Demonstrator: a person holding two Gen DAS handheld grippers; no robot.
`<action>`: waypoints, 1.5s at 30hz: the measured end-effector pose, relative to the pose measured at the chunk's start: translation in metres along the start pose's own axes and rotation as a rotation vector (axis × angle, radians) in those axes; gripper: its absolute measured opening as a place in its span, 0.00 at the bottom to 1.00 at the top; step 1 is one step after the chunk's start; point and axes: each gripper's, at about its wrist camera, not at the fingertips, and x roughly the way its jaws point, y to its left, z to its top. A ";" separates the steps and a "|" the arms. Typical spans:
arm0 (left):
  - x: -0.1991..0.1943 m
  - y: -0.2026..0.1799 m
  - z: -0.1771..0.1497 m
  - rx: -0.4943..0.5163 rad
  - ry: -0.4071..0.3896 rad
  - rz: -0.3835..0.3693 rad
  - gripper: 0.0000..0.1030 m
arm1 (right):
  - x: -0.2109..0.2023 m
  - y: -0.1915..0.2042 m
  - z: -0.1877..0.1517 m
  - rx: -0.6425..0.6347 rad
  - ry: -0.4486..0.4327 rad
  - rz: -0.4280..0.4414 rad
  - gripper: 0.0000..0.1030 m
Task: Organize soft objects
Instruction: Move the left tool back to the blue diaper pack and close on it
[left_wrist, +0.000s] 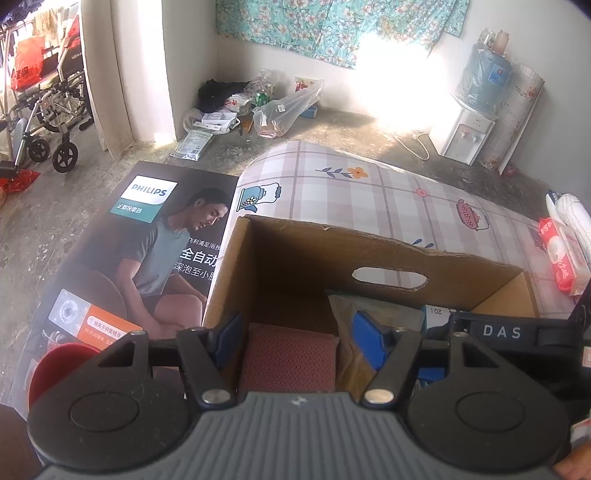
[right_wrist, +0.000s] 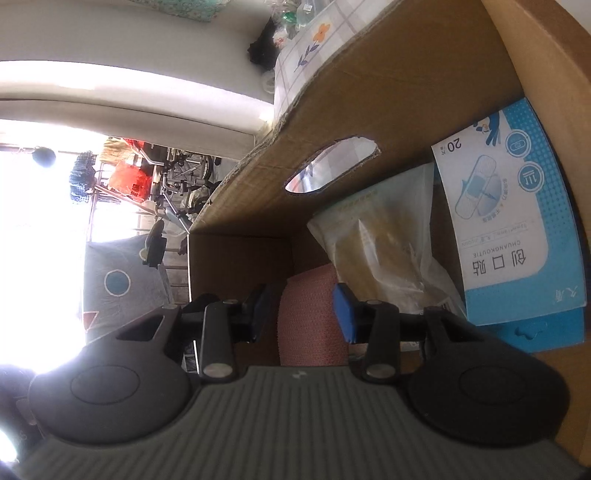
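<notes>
An open cardboard box (left_wrist: 369, 254) stands on a checked tablecloth. Inside lies a dark red dotted soft pad (left_wrist: 290, 360), a clear plastic bag with yellowish contents (right_wrist: 384, 240) and a blue and white plaster box (right_wrist: 517, 229). My left gripper (left_wrist: 295, 339) is open above the box, its blue pads on either side of the red pad without touching it. My right gripper (right_wrist: 304, 314), rolled sideways, is open inside the box with the same red pad (right_wrist: 314, 317) between its fingers. The right gripper's body (left_wrist: 509, 332) shows at the right of the left wrist view.
A Philips foot-bath carton (left_wrist: 147, 251) lies left of the box, with a red bowl (left_wrist: 59, 369) by it. A red wet-wipes pack (left_wrist: 561, 258) and a rolled towel (left_wrist: 572, 218) lie on the cloth at right. A water dispenser (left_wrist: 469, 122), floor clutter and a wheelchair (left_wrist: 44, 110) stand beyond.
</notes>
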 end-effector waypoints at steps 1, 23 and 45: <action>-0.006 -0.002 -0.002 0.000 -0.010 -0.004 0.66 | -0.004 0.003 -0.001 -0.009 -0.005 0.003 0.38; -0.061 -0.230 -0.055 0.284 -0.050 -0.392 0.76 | -0.322 -0.075 -0.010 -0.312 -0.408 -0.069 0.44; 0.061 -0.368 -0.039 0.241 0.165 -0.456 0.55 | -0.322 -0.198 0.080 -0.391 -0.427 -0.433 0.41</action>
